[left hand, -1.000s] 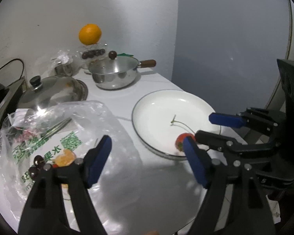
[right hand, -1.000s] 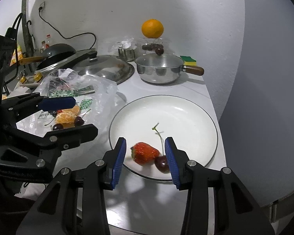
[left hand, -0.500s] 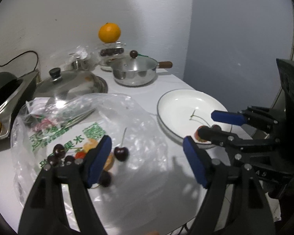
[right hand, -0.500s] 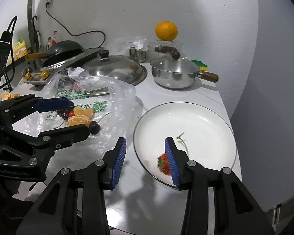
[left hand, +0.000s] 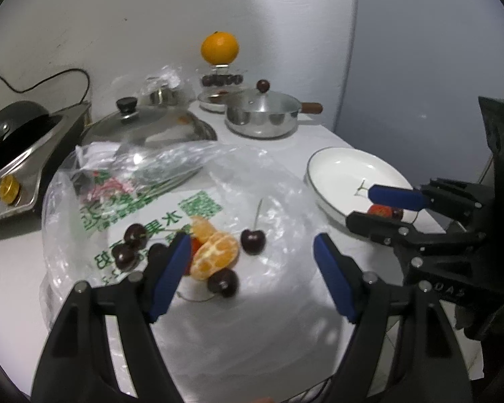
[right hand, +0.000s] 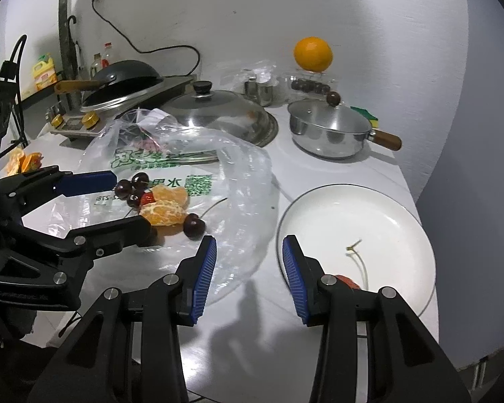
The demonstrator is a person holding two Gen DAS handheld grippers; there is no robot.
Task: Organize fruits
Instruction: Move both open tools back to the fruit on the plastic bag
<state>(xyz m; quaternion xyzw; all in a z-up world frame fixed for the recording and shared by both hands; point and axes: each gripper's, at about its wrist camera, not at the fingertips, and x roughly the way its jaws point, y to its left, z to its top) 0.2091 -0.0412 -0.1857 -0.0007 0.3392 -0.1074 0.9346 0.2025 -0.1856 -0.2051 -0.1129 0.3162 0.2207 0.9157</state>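
Cherries (left hand: 252, 241) and orange segments (left hand: 215, 254) lie between the spread-apart left fingers (left hand: 167, 274); right fingers (right hand: 203, 278) gape empty.

Bag (right hand: 238, 174) left of plate (right hand: 379, 208)

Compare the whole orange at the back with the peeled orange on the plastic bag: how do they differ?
The whole orange has its peel on and is perched high on a clear container; the peeled orange is bare segments lying low on the plastic bag among cherries. Both are the same bright orange.
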